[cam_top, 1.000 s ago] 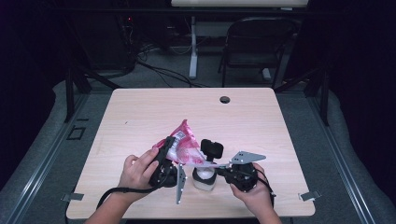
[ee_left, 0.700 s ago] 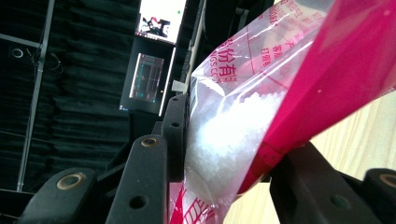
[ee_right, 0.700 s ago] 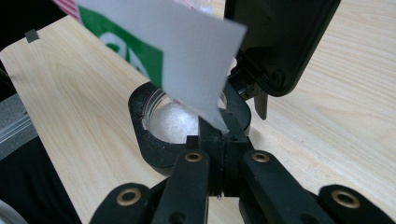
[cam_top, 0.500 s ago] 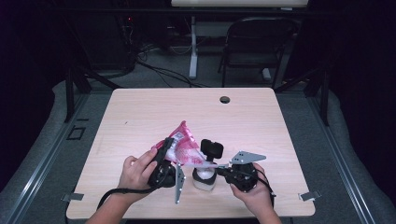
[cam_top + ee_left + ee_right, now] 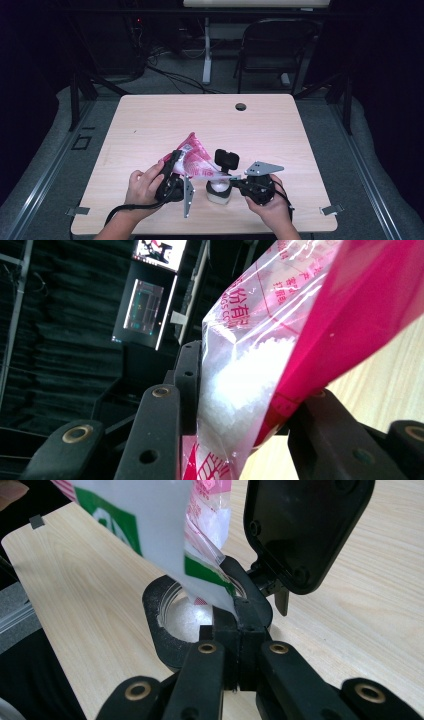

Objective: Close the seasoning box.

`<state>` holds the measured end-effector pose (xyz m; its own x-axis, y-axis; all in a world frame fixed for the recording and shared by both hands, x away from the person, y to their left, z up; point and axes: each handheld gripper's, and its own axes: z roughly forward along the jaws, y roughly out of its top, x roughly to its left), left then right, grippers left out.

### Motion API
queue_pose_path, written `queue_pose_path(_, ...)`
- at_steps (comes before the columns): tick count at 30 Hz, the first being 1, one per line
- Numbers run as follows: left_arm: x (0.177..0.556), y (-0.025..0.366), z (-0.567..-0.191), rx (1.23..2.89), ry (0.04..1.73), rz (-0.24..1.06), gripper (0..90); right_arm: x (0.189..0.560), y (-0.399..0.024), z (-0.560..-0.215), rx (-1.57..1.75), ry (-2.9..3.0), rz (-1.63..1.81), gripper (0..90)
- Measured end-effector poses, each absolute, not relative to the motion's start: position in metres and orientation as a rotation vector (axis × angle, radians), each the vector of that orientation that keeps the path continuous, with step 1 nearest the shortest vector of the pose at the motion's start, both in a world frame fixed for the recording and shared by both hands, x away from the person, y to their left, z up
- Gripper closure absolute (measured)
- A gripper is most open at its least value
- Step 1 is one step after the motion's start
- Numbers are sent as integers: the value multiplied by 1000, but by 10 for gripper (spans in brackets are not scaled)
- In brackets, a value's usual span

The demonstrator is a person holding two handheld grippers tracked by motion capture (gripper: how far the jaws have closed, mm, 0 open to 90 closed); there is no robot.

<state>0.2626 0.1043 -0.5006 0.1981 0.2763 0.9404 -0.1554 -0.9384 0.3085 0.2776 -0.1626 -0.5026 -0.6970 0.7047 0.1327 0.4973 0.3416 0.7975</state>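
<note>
Left gripper (image 5: pixel 176 167) clamped on pink bag (image 5: pixel 196 159); right gripper (image 5: pixel 235 612) clamped on jar rim (image 5: pixel 159 611). Keep your bag corner over jar mouth, tilt slowly, hold jar steady.

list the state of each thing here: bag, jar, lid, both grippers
bag: tilted, mouth down over the jar, white grains inside
jar: upright on the table, open, some white grains at the bottom
lid: flipped up on its hinge
left gripper: jaws shut on the bag
right gripper: jaws shut on the jar's black rim
</note>
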Motion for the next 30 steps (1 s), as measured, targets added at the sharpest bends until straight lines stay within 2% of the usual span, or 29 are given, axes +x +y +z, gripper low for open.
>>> queue_pose_path(16,264,111,-514,2190,163,1743,684,279,-161,-499,1073,2357,1295,900)
queue_pose_path(30,266,119,-522,2218,243,1646,689,281,-156,-496,1059,2348,1315,900)
